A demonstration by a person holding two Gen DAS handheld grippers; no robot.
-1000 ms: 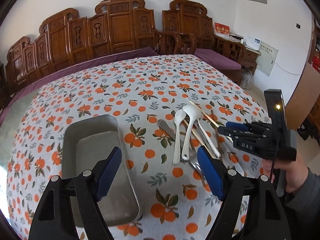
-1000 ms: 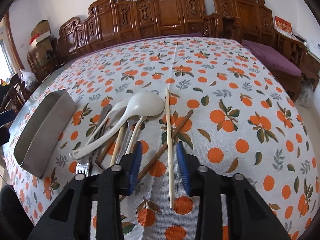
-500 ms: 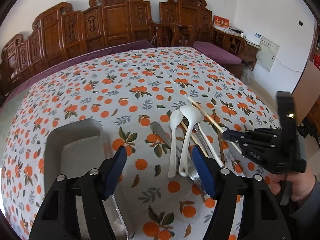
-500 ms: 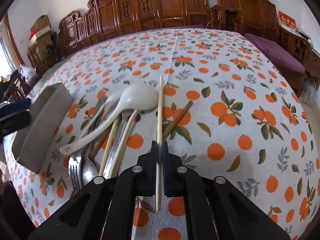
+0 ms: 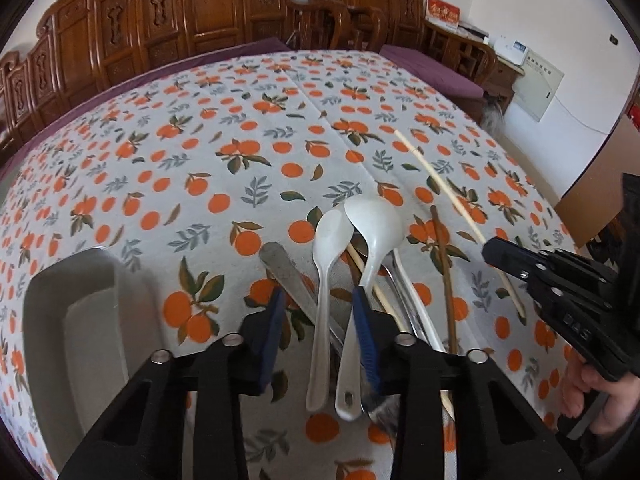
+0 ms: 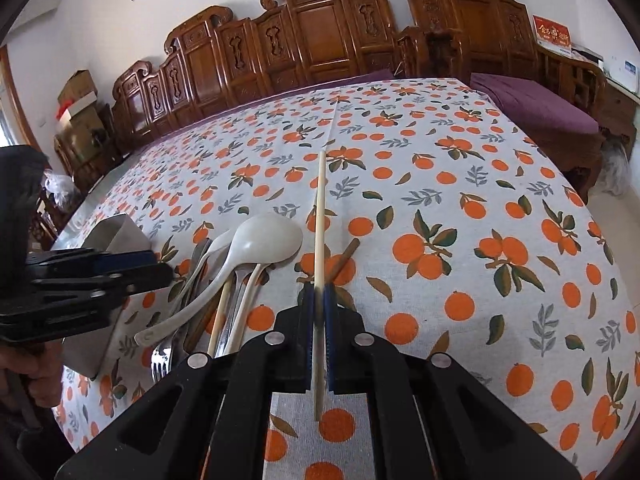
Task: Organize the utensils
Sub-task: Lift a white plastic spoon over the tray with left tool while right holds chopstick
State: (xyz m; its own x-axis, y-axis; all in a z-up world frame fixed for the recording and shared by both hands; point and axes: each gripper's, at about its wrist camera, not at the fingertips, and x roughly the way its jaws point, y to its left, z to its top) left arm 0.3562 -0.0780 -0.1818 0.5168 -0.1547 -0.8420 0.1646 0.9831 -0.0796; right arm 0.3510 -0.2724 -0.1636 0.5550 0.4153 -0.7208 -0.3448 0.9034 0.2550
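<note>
Orange-fruit-patterned tablecloth (image 5: 248, 152), white spoons (image 5: 372, 240)

Carved wooden chairs (image 6: 320, 40) line the white wall (image 5: 520, 0) across the top of the frame. Cardboard boxes (image 6: 78, 100) stack at the left; purple cushions (image 6: 536, 108) sit at the right, daylight throughout.

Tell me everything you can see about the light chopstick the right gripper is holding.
The light chopstick is a thin, straight, pale stick that looks like wood or bamboo, with no markings visible. The right gripper is shut on it between its blue pads, nearer the stick's near end, a short stub poking out behind. Its long end points away over the orange-print tablecloth. It passes beside a dark brown chopstick; whether they touch is unclear.
</note>
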